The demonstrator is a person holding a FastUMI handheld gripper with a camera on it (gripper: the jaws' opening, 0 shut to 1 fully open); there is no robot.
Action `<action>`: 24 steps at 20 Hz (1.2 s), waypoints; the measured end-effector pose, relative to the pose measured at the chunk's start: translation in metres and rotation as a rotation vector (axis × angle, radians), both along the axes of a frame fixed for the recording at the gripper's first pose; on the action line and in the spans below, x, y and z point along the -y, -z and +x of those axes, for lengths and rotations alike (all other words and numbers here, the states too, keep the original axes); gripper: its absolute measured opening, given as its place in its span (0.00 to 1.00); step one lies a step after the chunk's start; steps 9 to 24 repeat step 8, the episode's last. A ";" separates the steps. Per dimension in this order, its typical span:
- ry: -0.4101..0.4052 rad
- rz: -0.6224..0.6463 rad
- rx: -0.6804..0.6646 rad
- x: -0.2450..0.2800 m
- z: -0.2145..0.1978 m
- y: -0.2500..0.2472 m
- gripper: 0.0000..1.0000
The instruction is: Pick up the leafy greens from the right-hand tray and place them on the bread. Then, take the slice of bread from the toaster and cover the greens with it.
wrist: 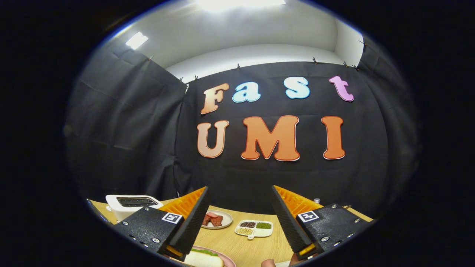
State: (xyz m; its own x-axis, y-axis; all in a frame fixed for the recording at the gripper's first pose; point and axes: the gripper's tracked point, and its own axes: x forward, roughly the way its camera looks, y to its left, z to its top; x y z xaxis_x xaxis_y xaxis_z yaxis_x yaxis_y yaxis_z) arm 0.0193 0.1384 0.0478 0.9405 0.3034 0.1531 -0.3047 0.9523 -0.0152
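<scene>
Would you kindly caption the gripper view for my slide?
Open gripper raised above table; greens-topped bread lies near its fingers, toaster beyond.

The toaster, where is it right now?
In the gripper view, the white toaster stands on the wooden table, beyond the open claw, outside its left finger.

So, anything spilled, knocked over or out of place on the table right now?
Nothing stands out. The toaster stands upright, the meat plate and divided dish sit flat, greens lie on the bread, and the gripper is open above them.
</scene>
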 end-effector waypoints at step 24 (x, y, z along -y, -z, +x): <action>0.029 0.004 0.021 0.005 0.000 -0.003 0.97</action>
